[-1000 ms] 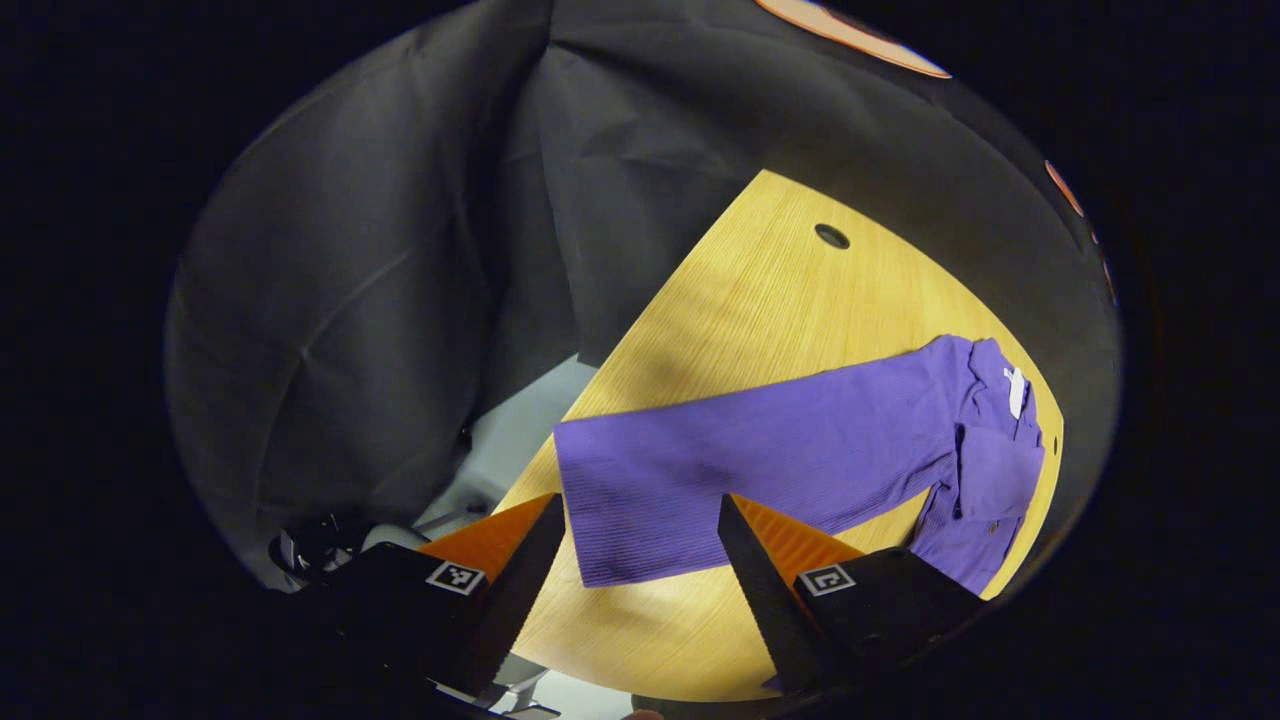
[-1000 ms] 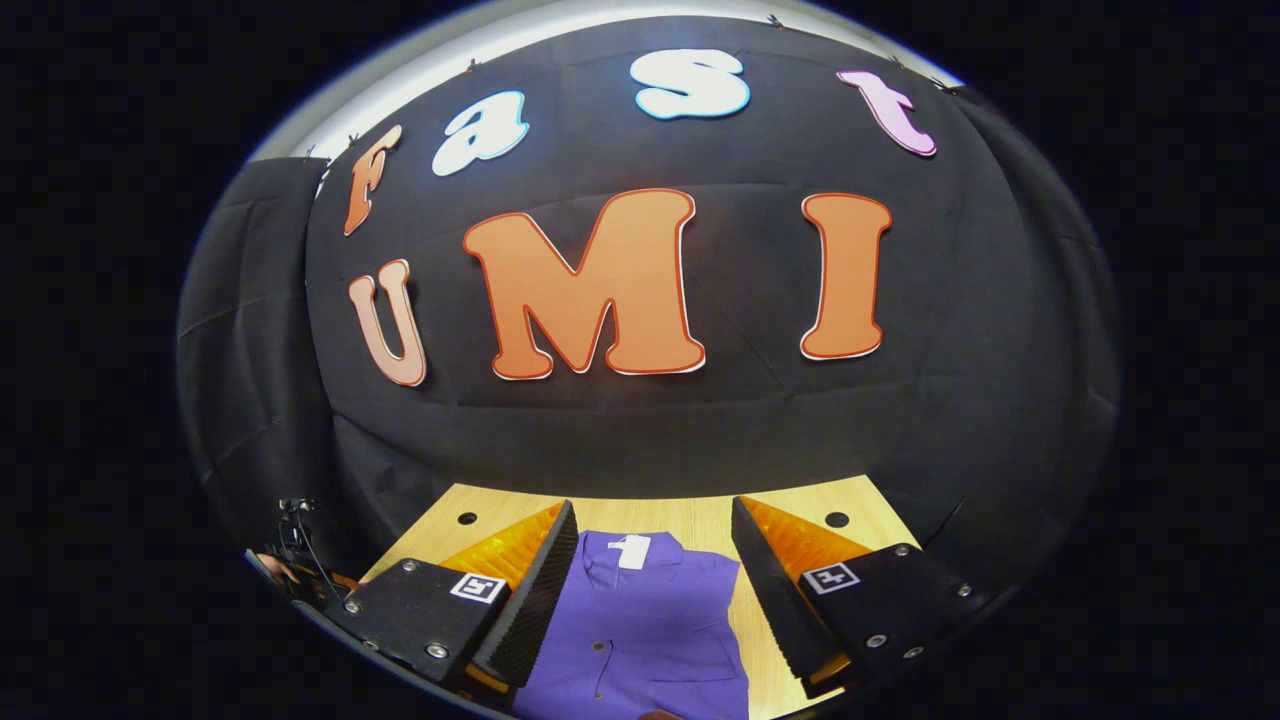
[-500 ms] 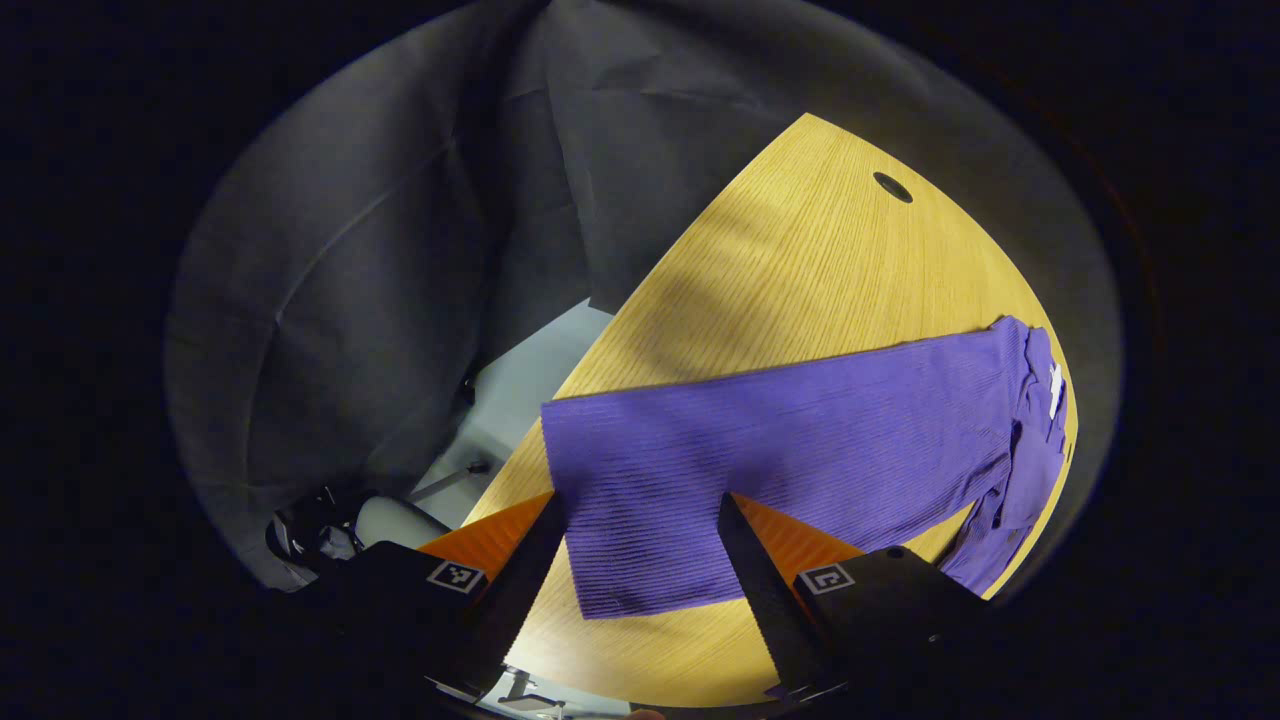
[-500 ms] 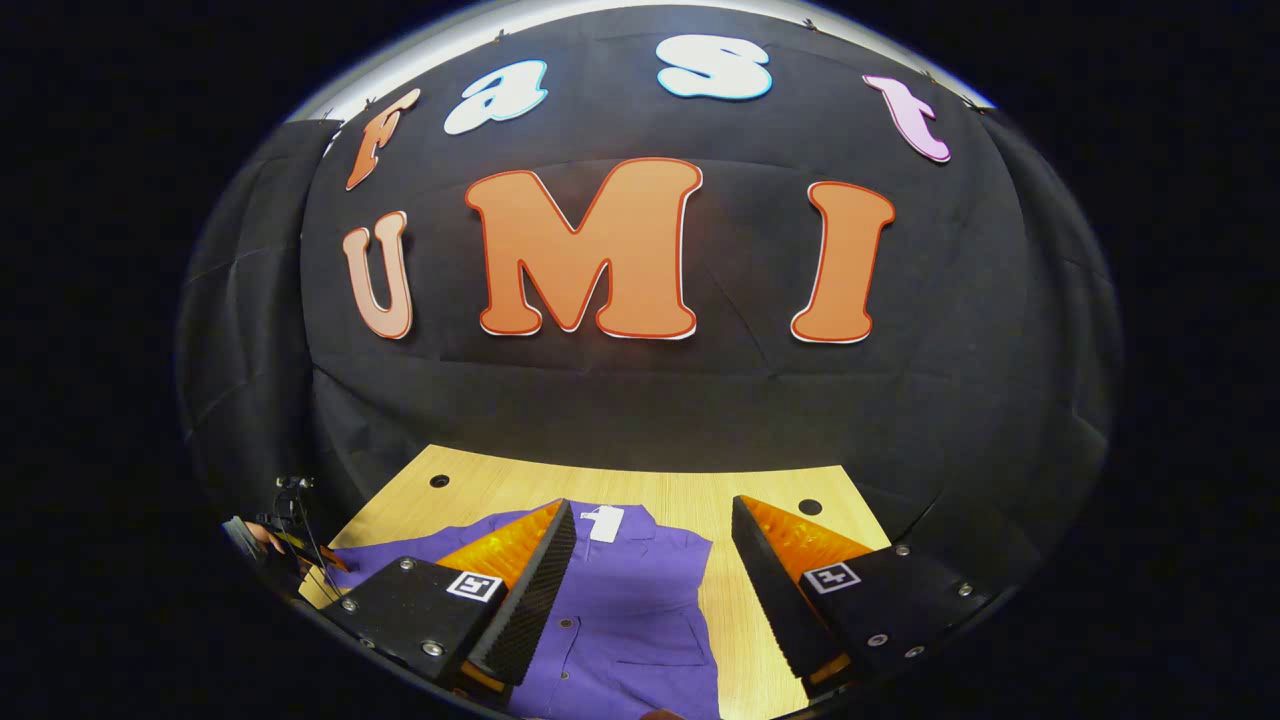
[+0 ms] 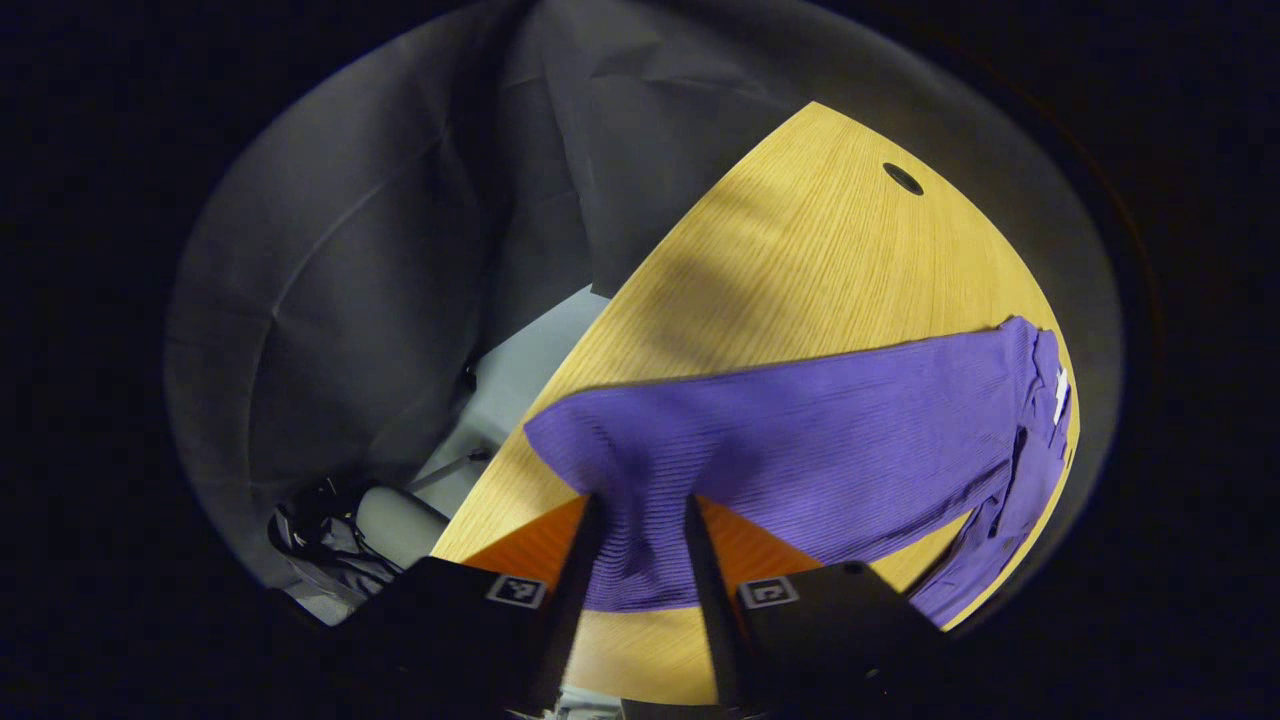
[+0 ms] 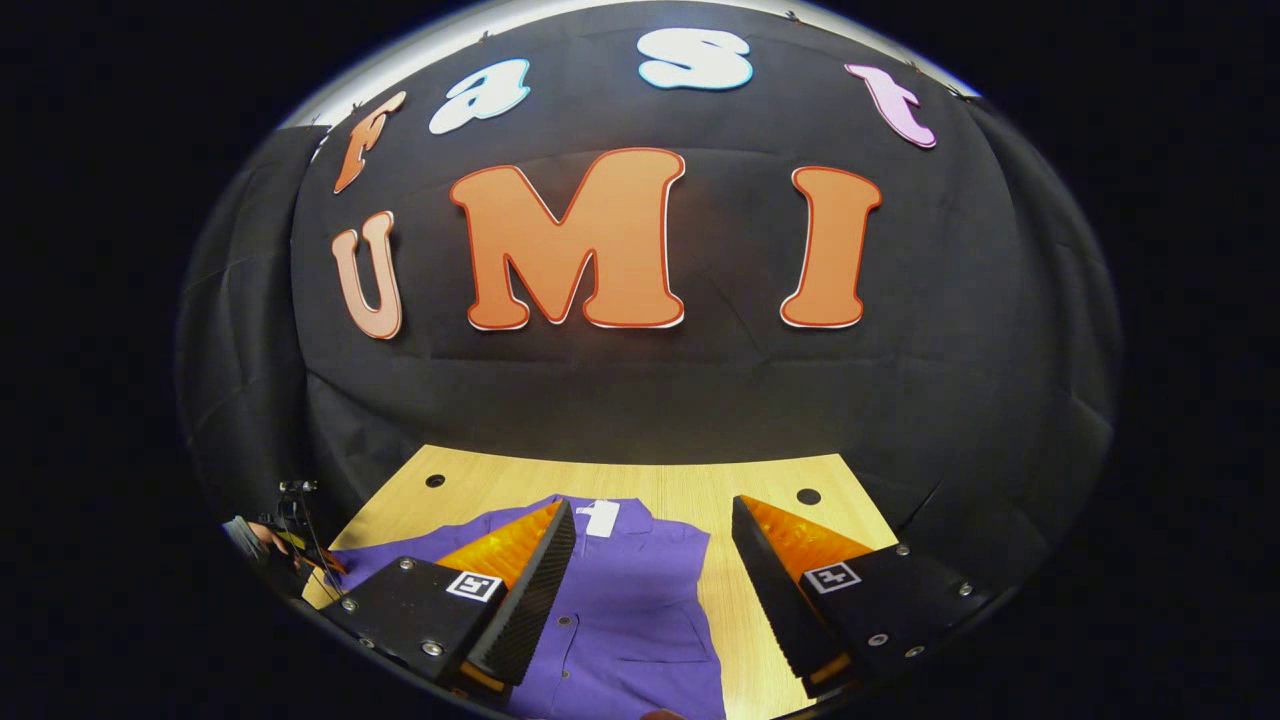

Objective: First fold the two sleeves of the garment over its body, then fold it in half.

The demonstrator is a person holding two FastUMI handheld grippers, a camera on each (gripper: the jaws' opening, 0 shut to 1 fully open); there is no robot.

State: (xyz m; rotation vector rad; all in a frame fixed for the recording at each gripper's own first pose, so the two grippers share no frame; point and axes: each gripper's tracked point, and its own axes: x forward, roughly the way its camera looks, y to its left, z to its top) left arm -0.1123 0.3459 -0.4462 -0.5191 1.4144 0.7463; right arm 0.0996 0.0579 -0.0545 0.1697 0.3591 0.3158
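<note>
A purple button shirt lies on the wooden table, collar and white neck label toward the back wall. In the left gripper view its long ribbed sleeve stretches flat across the table to the shirt's body at the right. My left gripper has its fingers drawn in on the sleeve's cuff end, with fabric bunched between them. My right gripper hovers open over the shirt's chest, nothing between its fingers.
Round cable holes sit near the table's back corners; one hole shows in the left gripper view. The table's left edge drops to a grey floor with dark gear. A hand shows far left.
My left gripper moved forward over the cuff and its fingers closed in on the fabric, which has shifted and bunched. The right gripper stayed open and barely moved.
</note>
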